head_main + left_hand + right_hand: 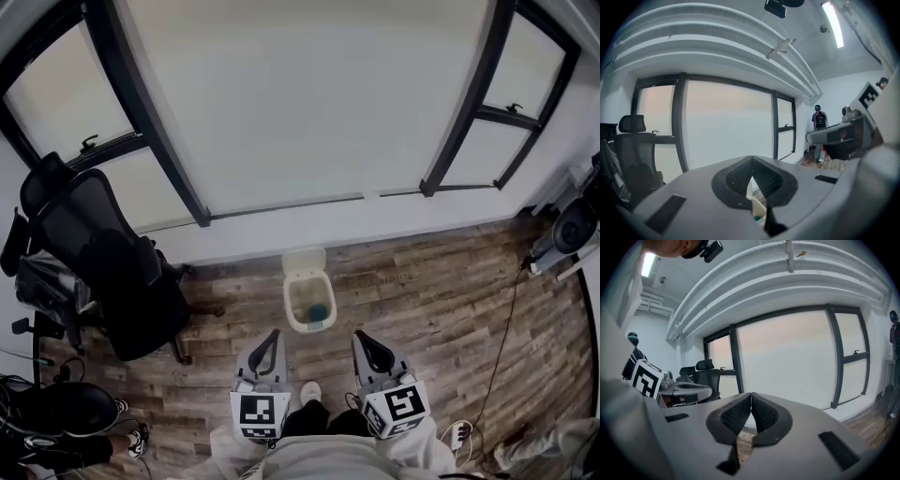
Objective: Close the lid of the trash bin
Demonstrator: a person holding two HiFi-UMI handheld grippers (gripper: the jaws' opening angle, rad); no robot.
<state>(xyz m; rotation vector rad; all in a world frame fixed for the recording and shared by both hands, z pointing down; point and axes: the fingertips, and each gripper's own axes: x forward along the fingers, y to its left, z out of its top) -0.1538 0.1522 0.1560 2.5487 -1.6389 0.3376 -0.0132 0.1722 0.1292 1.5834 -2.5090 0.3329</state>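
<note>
A small white trash bin (308, 302) stands on the wood floor near the wall below the window. Its lid (304, 260) is tipped up and back toward the wall, and something teal lies inside. My left gripper (271, 341) is held just short of the bin on its left, jaws shut and empty. A sliver of the bin (757, 210) shows through the gap below its pads. My right gripper (368, 343) is held to the bin's right, also shut with nothing in it. Neither touches the bin.
A black office chair (112, 267) stands at the left by the window. Large windows (309, 94) fill the far wall. A cable (502, 347) and power strip (457, 436) lie on the floor at right, with equipment (572, 225) in the right corner. A person (818, 123) stands far off.
</note>
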